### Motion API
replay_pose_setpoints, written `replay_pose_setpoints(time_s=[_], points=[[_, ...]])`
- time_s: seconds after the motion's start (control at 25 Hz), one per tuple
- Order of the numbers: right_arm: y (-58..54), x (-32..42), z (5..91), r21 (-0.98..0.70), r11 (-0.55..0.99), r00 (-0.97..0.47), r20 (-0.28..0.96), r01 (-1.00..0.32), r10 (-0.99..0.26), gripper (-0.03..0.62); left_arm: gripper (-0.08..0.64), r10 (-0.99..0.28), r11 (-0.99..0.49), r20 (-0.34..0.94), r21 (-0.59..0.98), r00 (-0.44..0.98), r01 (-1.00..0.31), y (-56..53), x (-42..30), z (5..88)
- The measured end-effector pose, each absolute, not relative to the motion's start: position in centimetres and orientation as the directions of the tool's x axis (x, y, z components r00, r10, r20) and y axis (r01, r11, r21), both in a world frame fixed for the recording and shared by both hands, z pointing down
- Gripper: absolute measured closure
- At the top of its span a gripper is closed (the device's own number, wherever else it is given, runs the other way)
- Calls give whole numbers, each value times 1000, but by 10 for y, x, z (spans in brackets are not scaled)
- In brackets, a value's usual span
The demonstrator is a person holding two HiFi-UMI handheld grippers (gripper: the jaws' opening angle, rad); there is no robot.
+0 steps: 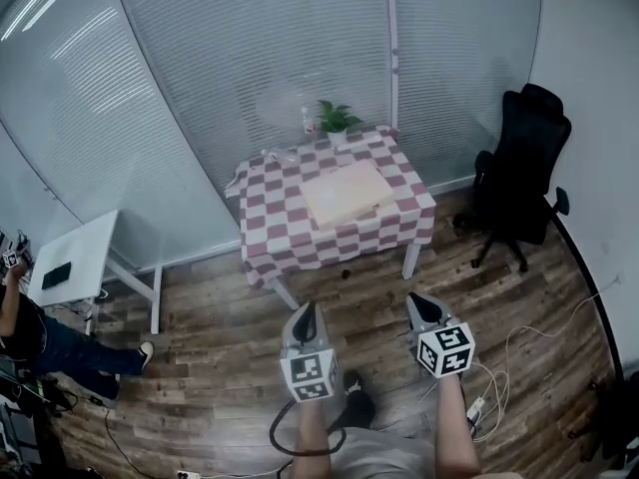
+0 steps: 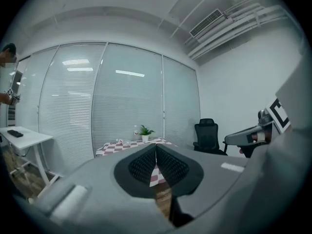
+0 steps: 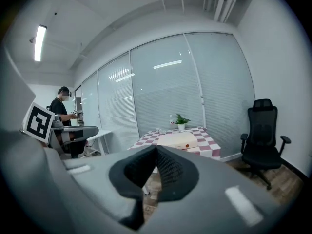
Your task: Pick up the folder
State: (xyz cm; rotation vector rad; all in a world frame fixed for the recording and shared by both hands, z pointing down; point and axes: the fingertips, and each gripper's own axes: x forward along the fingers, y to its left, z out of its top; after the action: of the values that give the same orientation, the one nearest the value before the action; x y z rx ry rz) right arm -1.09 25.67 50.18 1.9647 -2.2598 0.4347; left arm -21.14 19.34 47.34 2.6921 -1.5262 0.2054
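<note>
The flat, pale cream rectangular folder (image 1: 346, 194) lay about the middle of the red-and-white checked desk (image 1: 270, 208), reaching toward its near edge. A small green potted plant (image 1: 336, 120) stood at the far edge. The left gripper (image 1: 308, 310) and right gripper (image 1: 418, 300) hung well short of the desk, jaws together, empty.

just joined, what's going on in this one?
A person stands on the wood floor, short of the checkered table, with the left gripper and the right gripper held out in front. Both are shut and empty. The folder lies flat on the table, untouched, with a potted plant at the far edge. The pickup has not started yet.
</note>
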Motion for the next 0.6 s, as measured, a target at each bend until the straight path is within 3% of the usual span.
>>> replay_pose_setpoints(time_s=[0.6], points=[[127, 23, 530, -161, 38, -88, 314, -986, -945, 591, 551, -825, -535, 190, 34, 532, -844, 48, -184, 503]])
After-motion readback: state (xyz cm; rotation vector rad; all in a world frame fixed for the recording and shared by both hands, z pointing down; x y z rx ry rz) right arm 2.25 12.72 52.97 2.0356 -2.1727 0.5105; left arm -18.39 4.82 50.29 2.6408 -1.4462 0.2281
